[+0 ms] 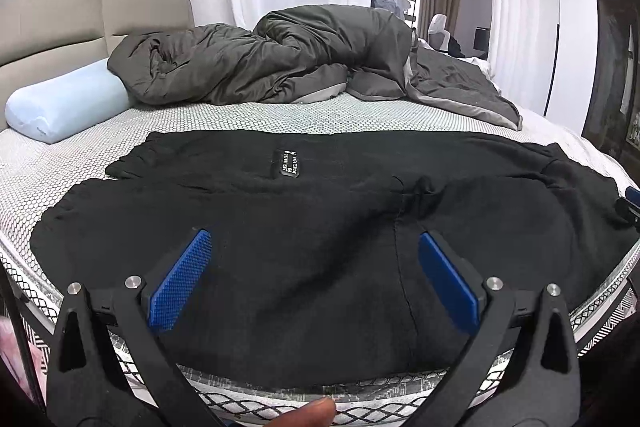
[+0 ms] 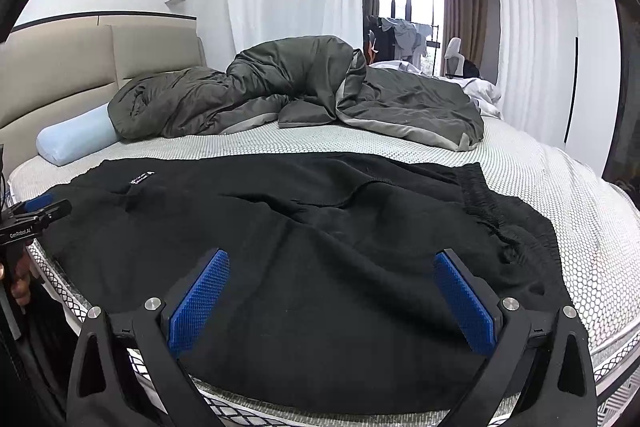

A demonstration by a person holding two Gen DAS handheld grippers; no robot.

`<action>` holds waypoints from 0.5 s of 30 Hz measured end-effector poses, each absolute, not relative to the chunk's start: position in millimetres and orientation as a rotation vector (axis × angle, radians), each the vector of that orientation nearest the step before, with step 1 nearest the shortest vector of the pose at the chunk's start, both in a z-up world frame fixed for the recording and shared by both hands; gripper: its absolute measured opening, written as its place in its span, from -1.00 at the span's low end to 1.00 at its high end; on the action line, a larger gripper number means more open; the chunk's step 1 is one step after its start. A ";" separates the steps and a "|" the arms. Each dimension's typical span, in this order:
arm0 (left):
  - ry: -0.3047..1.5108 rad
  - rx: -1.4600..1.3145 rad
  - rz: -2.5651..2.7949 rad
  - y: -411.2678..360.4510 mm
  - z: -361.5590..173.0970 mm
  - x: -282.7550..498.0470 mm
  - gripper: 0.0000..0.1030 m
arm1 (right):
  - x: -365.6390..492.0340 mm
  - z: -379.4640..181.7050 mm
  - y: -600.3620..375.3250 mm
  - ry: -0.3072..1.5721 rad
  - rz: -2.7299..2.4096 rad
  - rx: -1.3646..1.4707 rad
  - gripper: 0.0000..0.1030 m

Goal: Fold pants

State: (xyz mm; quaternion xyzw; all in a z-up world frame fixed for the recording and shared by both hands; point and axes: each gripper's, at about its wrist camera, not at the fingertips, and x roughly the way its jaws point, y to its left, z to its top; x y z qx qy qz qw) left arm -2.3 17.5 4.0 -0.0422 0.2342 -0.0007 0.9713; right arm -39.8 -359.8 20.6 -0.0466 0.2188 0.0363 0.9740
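Black pants (image 1: 304, 227) are lying spread across the bed (image 1: 224, 115), waistband at 3 o'clock, w/ no fold showing; you're holding both grippers' (image 1: 315, 247) (image 2: 332, 265) jaws wide apart, gripping nothing.

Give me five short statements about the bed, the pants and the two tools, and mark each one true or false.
1. The black fabric pants lie spread on the white honeycomb-patterned mattress. True.
2. The left tool is clamped on the pants. False: its blue pads stand wide apart, with nothing between them.
3. The right tool is open above the pants. True.
4. The crumpled dark grey duvet covers the pants. False: it is heaped farther back, apart from them.
5. The pale blue cylindrical pillow lies on top of the pants. False: it lies on the mattress by the beige padded headboard.
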 end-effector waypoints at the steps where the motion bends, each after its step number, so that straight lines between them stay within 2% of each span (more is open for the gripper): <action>1: 0.473 -0.083 0.000 17.6 4.2 -2.1 0.99 | -39.8 20.7 -359.7 0.441 0.073 -0.094 1.00; 10: 0.473 -0.083 -0.007 17.1 5.6 -4.2 0.99 | -39.9 20.9 -357.6 0.447 0.078 -0.094 1.00; 15: 0.512 -0.268 0.001 44.9 7.6 -8.8 0.99 | -39.7 22.8 -361.6 0.447 0.078 -0.066 1.00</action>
